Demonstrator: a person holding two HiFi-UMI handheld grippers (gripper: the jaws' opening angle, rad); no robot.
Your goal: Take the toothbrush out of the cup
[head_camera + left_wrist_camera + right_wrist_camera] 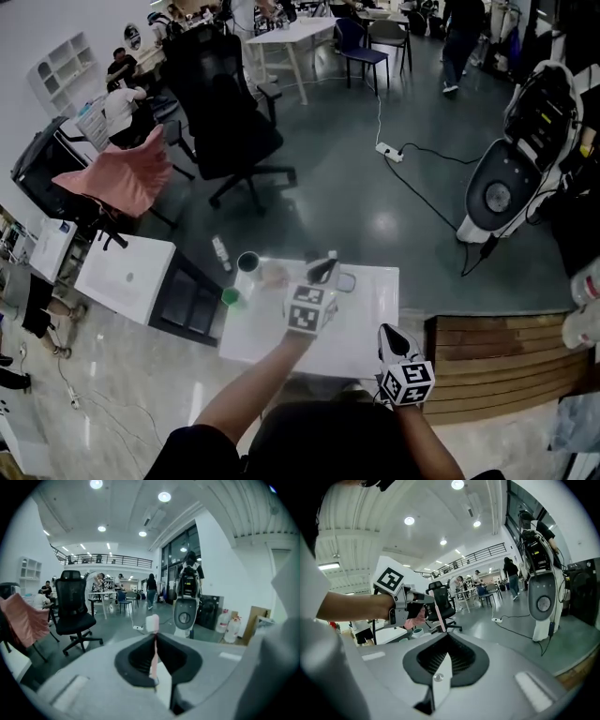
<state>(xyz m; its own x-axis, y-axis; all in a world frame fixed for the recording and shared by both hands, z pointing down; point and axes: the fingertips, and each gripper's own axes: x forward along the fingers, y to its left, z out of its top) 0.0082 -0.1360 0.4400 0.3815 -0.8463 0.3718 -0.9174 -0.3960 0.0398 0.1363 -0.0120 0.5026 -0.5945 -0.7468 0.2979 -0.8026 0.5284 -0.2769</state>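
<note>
A pink toothbrush (153, 654) with a white head stands upright between the jaws of my left gripper (154, 638), which is shut on it. In the head view that gripper (322, 272) hangs over the far part of the white table (370, 323), to the right of a white cup (248, 262). The right gripper view shows the same toothbrush (438, 613) held clear of the cup (416, 631). My right gripper (446, 636) has its jaws together with nothing between them; in the head view it (390, 339) is at the table's near right corner.
A small green cup (230, 297) and a clear glass (274, 275) stand by the white cup. A black office chair (225, 122) and a pink-draped chair (122, 178) stand beyond the table. A wooden bench (497, 361) is at the right, a white machine (506, 187) farther off.
</note>
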